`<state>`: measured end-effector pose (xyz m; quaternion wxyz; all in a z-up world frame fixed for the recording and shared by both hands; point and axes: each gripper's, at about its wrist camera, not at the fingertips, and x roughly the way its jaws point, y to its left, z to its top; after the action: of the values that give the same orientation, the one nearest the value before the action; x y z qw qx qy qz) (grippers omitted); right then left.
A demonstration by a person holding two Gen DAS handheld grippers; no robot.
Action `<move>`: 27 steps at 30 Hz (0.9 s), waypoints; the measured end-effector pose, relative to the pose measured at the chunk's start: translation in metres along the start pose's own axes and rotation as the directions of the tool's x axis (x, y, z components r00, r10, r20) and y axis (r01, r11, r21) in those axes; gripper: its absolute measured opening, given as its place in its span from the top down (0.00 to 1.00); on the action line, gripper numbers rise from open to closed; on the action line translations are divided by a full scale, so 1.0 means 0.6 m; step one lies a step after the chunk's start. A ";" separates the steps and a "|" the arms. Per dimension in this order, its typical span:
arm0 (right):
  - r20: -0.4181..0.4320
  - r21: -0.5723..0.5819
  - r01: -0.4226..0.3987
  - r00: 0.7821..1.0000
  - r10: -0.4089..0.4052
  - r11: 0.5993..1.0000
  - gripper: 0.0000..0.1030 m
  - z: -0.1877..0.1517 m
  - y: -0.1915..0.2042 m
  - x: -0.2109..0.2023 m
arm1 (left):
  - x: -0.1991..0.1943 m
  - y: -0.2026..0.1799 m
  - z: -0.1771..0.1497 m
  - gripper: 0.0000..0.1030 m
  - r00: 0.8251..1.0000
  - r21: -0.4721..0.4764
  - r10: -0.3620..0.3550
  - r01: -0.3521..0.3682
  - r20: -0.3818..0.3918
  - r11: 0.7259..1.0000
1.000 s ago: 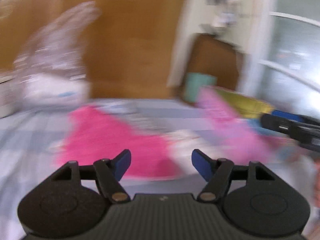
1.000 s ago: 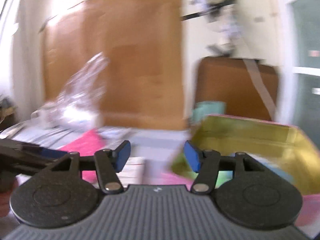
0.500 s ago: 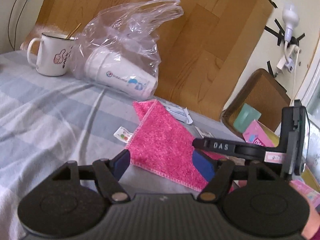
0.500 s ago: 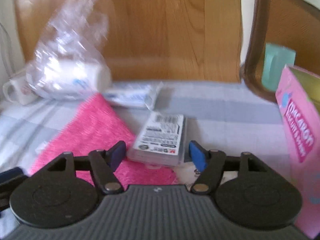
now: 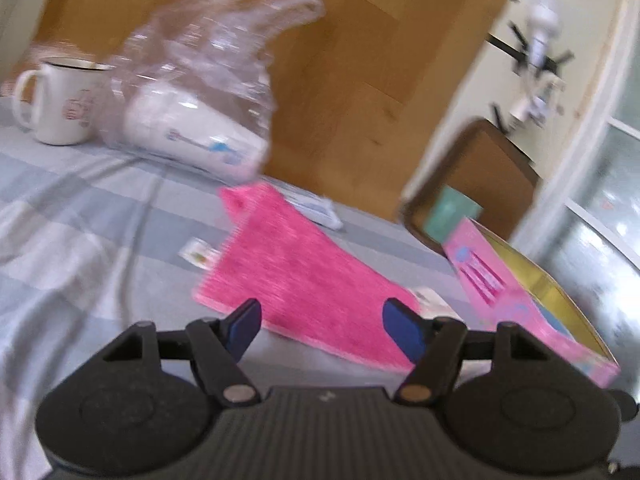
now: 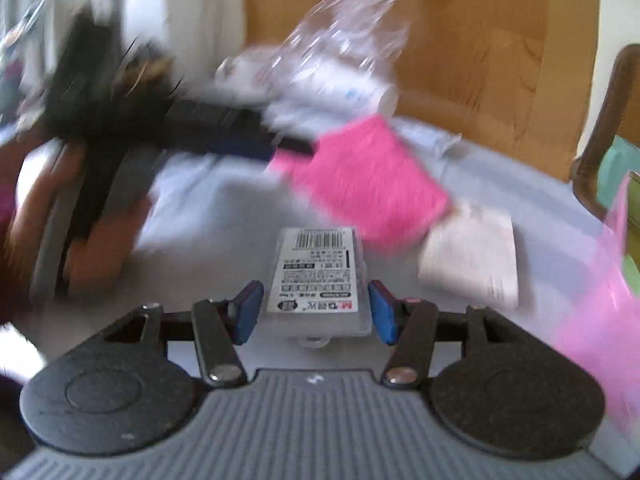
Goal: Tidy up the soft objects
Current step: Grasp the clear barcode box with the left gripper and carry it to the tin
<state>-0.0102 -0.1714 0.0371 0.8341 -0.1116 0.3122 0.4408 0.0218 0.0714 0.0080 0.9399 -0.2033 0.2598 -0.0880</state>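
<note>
A bright pink fuzzy cloth (image 5: 304, 276) lies flat on the blue-grey checked tablecloth; it also shows in the right wrist view (image 6: 360, 184). My left gripper (image 5: 322, 330) is open and empty just in front of the cloth's near edge. My right gripper (image 6: 316, 312) is open, its blue pads either side of a clear plastic box with a barcode label (image 6: 318, 280), not closed on it. The left gripper (image 6: 224, 136) shows blurred in the right wrist view, reaching toward the cloth.
A white mug (image 5: 60, 102) and a clear plastic bag with a white cup (image 5: 200, 120) stand at the back left. A pink and yellow open box (image 5: 532, 300) is at the right. A white packet (image 6: 472, 260) lies beside the cloth.
The right gripper has left the left wrist view and moved down over the clear plastic box, which now sits between its pads. The left gripper has shifted slightly; both views are blurred by motion.
</note>
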 end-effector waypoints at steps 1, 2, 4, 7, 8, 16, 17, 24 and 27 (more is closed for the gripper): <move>-0.016 -0.033 0.007 1.000 -0.008 0.999 0.40 -0.022 0.004 -0.017 | 0.000 -0.007 -0.002 0.34 1.000 0.021 -0.024 0.025 -0.016 0.999; -0.009 -0.055 0.027 1.000 -0.028 0.998 0.34 -0.040 0.004 -0.036 | 0.001 -0.013 -0.005 0.34 0.999 0.033 -0.043 0.045 -0.033 0.998; 0.024 -0.057 0.109 0.994 -0.108 0.992 0.31 -0.069 0.000 -0.075 | 0.002 -0.027 -0.014 0.34 0.993 0.048 -0.086 0.090 -0.077 0.995; 0.048 0.029 0.204 0.978 -0.205 0.979 0.30 -0.105 -0.017 -0.115 | 0.000 -0.056 -0.031 0.34 0.985 0.064 -0.127 0.136 -0.118 0.989; 0.051 0.061 0.209 0.976 -0.212 0.976 0.30 -0.112 -0.022 -0.125 | 0.001 -0.065 -0.037 0.34 0.981 0.062 -0.141 0.150 -0.133 0.987; 0.104 0.148 0.164 0.978 -0.181 0.975 0.31 -0.138 -0.023 -0.129 | -0.001 -0.138 -0.082 0.34 0.963 0.127 -0.105 0.140 -0.249 0.982; 0.111 0.148 0.157 0.978 -0.174 0.976 0.32 -0.135 -0.026 -0.125 | -0.003 -0.141 -0.085 0.34 0.964 0.127 -0.098 0.132 -0.246 0.983; 0.138 0.147 0.148 0.976 -0.169 0.978 0.48 -0.122 -0.023 -0.105 | -0.005 -0.191 -0.113 0.41 0.963 0.205 -0.068 0.124 -0.259 0.971; 0.151 0.168 0.165 0.970 -0.191 0.972 0.48 -0.130 -0.021 -0.118 | 0.003 -0.199 -0.101 0.44 0.949 0.148 -0.136 0.184 -0.284 0.972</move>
<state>-0.0626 -0.2616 0.0191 0.8996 -0.0372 0.2634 0.3463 -0.0155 -0.0571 0.0110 0.8991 -0.1276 0.3603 -0.2133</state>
